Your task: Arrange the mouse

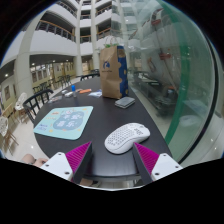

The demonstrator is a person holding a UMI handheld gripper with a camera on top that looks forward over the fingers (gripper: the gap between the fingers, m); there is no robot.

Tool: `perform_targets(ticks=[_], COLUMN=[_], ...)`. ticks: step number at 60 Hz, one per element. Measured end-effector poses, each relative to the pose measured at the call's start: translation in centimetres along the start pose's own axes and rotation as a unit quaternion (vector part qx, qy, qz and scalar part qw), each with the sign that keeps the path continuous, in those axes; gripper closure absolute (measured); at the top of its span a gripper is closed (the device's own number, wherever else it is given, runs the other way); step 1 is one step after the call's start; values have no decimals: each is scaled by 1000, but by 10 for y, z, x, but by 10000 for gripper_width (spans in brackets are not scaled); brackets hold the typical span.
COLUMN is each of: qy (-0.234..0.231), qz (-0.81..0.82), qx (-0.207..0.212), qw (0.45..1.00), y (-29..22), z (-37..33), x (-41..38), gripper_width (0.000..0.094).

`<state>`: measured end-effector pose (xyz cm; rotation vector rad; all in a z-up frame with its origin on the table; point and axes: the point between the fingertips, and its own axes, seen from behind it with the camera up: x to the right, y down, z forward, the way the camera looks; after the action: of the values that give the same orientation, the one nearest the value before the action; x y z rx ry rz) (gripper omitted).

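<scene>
Mouse (125,137): white, resting on the dark table (95,120), just ahead of the gripper (113,160) and roughly centred between its fingers, touching neither; left to right: light-blue mouse pad (64,122) lies left of the mouse, apart from it; a printed carton (113,71) stands upright at the table's far end; a small grey flat object (124,102) lies beyond the mouse; gripper fingers spread wide, pink pads (76,157) facing inward, holding nothing.
</scene>
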<state>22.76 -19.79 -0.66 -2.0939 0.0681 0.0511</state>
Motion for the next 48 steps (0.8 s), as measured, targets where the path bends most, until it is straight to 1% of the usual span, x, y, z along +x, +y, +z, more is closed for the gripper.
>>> perform_targets(ticks=[9,25,26,29,31,32,39,42,44,48], qy=[12,62,68,84,92,93,103,107,108,119], qz=[4,8,6,6,18,25,37,26,13,-3], qx=[-17,-48,-53,-56,-55,-54,-61,-61,-48,2], qw=[1000,997,996,995,994,994,992,992,993,993], y=[-20,-49,-49,-52,-53,-55,-55,-57,-66,-106], z=[36,99,98,105,108,109,107,100,89,65], x=[9,24,26,31,34,34,35,33,25,8], gripper_width=[93,100,112,252,421,429,569,582,592,593])
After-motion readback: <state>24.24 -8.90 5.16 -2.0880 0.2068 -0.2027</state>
